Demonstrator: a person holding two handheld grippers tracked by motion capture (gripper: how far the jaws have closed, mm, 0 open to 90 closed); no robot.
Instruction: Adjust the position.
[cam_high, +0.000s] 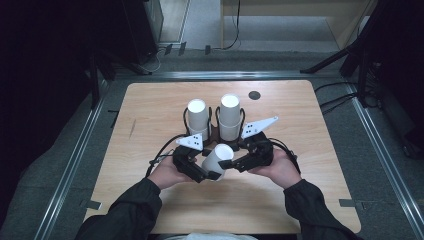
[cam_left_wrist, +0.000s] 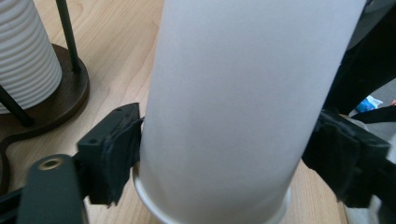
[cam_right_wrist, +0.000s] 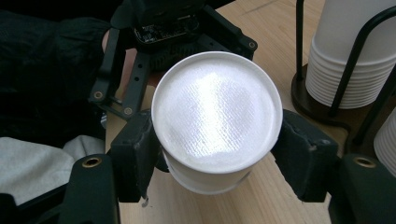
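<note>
A single white paper cup (cam_high: 217, 159) hangs tilted over the near middle of the wooden table (cam_high: 310, 150), held between both grippers. My left gripper (cam_high: 210, 175) closes on its wall near the rim; in the left gripper view both pads touch the cup (cam_left_wrist: 233, 102). My right gripper (cam_high: 231, 164) grips it near the closed base. In the right gripper view that base (cam_right_wrist: 217, 112) faces the camera, with a pad pressed on each side. The other hand's gripper body (cam_right_wrist: 173, 28) sits just behind the cup.
Two tall stacks of white cups (cam_high: 197, 116) (cam_high: 230, 115) stand upside down in a black wire holder on a dark round base (cam_left_wrist: 65, 98), just beyond the grippers. A small black disc (cam_high: 254, 95) lies at the far side. Bare wood stretches left and right.
</note>
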